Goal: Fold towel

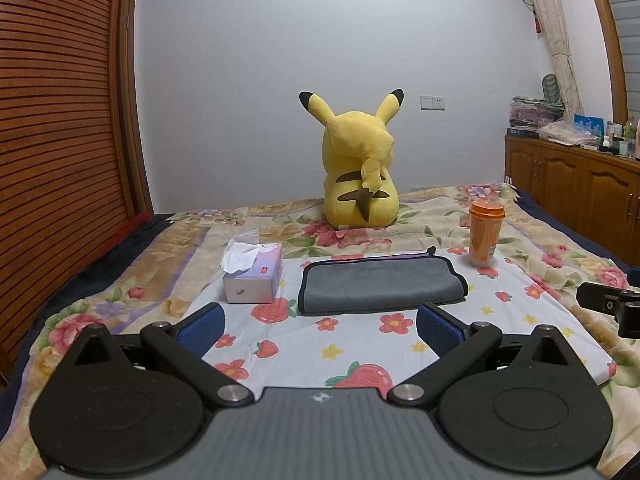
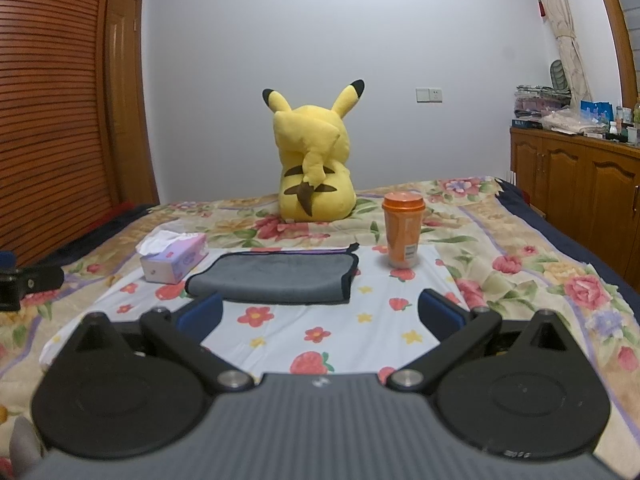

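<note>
Bedroom, floral bed | grey towel folded flat on strawberry cloth, 12 o'clock of both tongs | left gripper, right gripper: jaws spread, empty | tissue box 10 o'clock, orange cup 2 o'clock

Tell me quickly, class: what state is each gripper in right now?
Left gripper: jaws open, holding nothing, short of the grey towel.
Right gripper: jaws open, holding nothing, also short of the towel.
</note>
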The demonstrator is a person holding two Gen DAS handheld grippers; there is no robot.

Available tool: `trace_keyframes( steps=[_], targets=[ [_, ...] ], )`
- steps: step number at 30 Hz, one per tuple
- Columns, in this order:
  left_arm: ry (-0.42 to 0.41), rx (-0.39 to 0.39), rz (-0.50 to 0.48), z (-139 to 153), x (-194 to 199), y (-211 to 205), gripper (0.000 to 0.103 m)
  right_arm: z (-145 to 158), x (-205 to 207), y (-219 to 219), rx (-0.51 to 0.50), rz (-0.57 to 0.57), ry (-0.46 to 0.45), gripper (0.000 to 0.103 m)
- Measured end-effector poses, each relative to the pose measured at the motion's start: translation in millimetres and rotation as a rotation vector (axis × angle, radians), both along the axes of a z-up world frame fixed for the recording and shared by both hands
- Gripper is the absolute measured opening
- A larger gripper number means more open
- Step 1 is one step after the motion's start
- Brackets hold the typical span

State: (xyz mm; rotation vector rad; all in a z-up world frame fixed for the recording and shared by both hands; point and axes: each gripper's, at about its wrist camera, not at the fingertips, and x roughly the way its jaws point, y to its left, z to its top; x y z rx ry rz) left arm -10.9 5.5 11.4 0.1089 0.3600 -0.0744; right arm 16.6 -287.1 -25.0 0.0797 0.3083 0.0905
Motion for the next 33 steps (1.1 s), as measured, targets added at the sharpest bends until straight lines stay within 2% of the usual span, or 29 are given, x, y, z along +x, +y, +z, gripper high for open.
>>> trace_keyframes(
  steps=[33],
  targets=[
    [0.001,0.001,0.002,-0.1,0.4,1.7,0.099,-1.7,0.0,-3.4,0.004,-0.003,0.003,0.103]
  ],
)
